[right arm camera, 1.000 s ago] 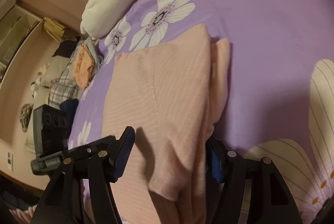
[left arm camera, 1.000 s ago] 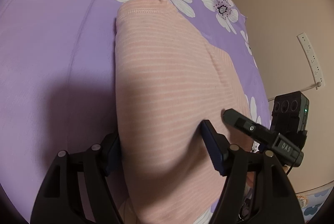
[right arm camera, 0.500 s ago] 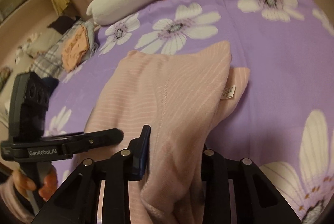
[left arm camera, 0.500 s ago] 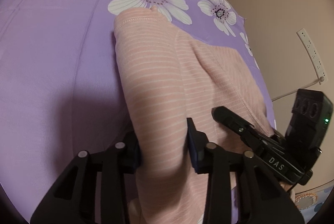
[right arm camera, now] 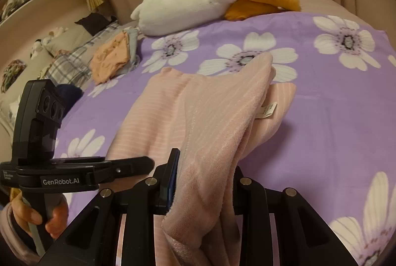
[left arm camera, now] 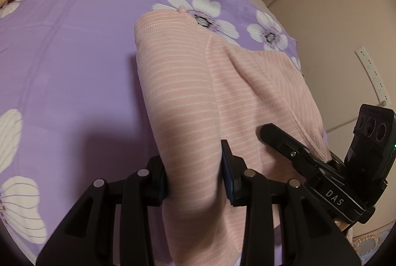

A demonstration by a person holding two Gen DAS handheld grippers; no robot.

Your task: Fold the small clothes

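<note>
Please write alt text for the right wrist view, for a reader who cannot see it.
The right claw is shut on a fold of a pink striped garment, lifting its near edge off a purple flowered bedspread. The left claw reaches in from the left, and a white plush toy lies at the far end.

Right claw pinching pink garment (apparently lifted).
</note>
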